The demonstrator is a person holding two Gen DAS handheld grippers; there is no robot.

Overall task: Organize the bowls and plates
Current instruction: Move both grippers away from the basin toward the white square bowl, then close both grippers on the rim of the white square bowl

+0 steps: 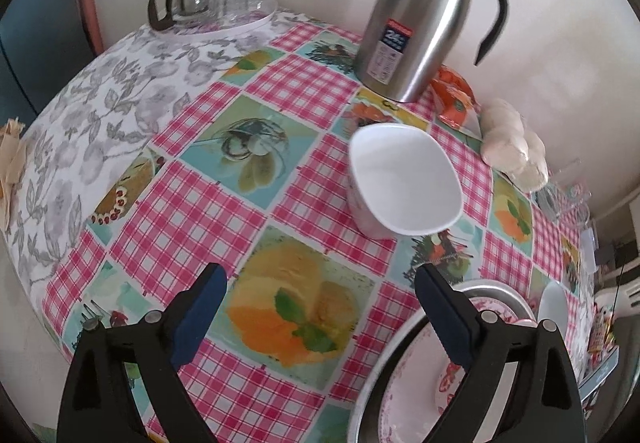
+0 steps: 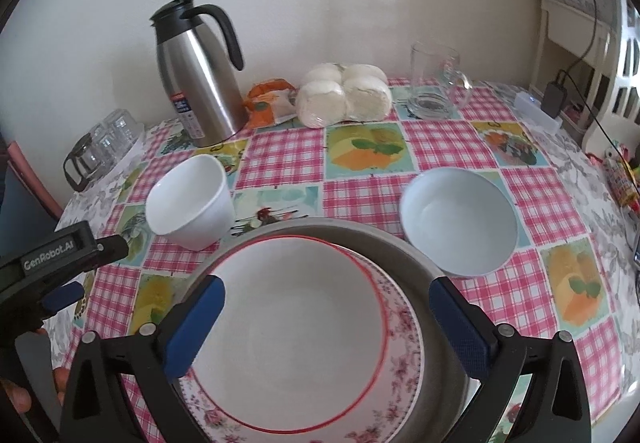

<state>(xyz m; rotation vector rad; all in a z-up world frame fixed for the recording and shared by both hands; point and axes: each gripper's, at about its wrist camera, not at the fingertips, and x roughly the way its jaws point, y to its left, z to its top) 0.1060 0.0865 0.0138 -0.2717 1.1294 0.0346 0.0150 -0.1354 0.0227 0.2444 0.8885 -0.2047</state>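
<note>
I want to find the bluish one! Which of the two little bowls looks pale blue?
The round pale-blue bowl right of the stacked plates; the squarish white bowl sits left.

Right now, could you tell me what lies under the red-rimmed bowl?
A floral plate lies directly under the red-rimmed bowl, and both sit in a grey metal tray. Whether more plates lie beneath is hidden.

Soft, even daylight fills both views; shadows under the white plastic cup (image 1: 404, 179) are faint. The brushed steel thermos jug (image 1: 420, 23) carries pale streaks of glare. Fisheye bending bows the checked tablecloth's (image 2: 360, 147) edges, corners go black, and everything looks slightly soft.
</note>
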